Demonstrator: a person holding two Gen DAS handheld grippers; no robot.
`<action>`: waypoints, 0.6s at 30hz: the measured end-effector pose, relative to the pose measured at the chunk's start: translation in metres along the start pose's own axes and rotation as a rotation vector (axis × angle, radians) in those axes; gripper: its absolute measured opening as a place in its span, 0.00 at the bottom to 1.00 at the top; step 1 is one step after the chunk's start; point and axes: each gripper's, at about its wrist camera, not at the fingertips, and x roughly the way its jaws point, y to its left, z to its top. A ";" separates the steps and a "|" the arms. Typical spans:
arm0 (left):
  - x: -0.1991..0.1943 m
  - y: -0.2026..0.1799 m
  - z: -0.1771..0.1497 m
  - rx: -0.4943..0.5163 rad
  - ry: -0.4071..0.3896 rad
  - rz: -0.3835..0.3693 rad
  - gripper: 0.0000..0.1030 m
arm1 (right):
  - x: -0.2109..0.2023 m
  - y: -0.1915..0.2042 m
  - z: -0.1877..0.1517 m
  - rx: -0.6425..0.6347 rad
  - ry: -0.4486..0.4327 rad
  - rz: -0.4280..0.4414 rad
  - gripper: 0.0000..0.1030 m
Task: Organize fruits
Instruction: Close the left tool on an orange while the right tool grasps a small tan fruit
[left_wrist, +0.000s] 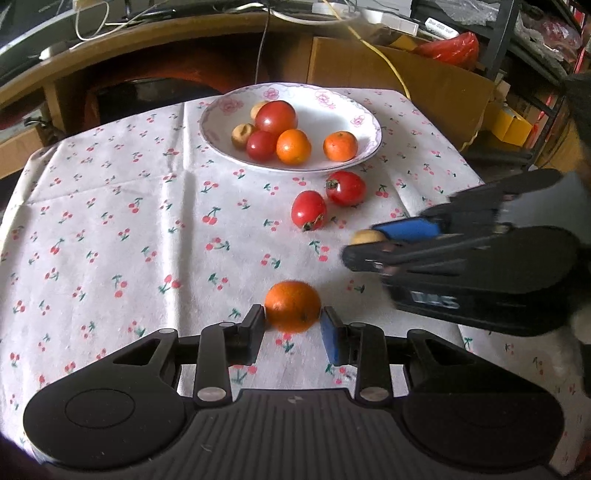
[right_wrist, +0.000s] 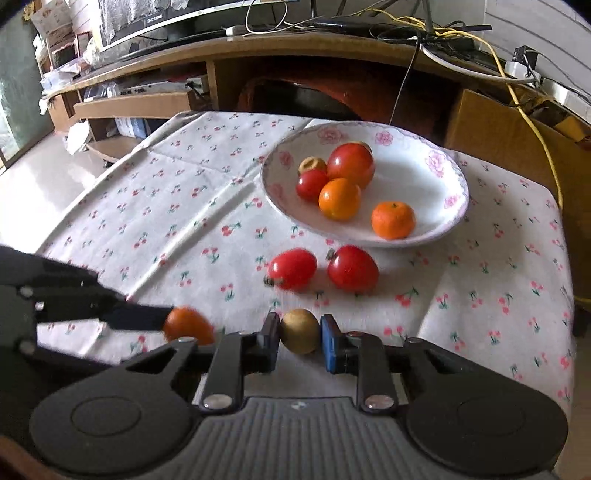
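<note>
Both tongs loaded: left gripper (left_wrist: 292, 318) pinches an orange (left_wrist: 292, 305), right gripper (right_wrist: 299, 331) clamps a small brown fruit (right_wrist: 299, 331); lift w/ steady squeeze, lower into the bowl (right_wrist: 436, 236), avoid the tomatoes (right_wrist: 352, 268).

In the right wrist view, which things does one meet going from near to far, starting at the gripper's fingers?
Right gripper holding the brownish fruit → two red tomatoes on the cloth → mandarin at the bowl's front → large tomato → bowl's far rim.
</note>
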 end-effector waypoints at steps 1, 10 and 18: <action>-0.001 0.001 -0.001 -0.003 -0.003 0.006 0.41 | -0.004 0.000 -0.002 0.002 0.002 0.003 0.35; 0.001 -0.001 -0.004 -0.006 -0.020 0.019 0.44 | -0.045 0.005 -0.036 0.015 0.043 -0.002 0.35; 0.004 -0.001 -0.003 0.004 -0.036 0.007 0.64 | -0.046 0.008 -0.055 -0.015 0.062 -0.033 0.41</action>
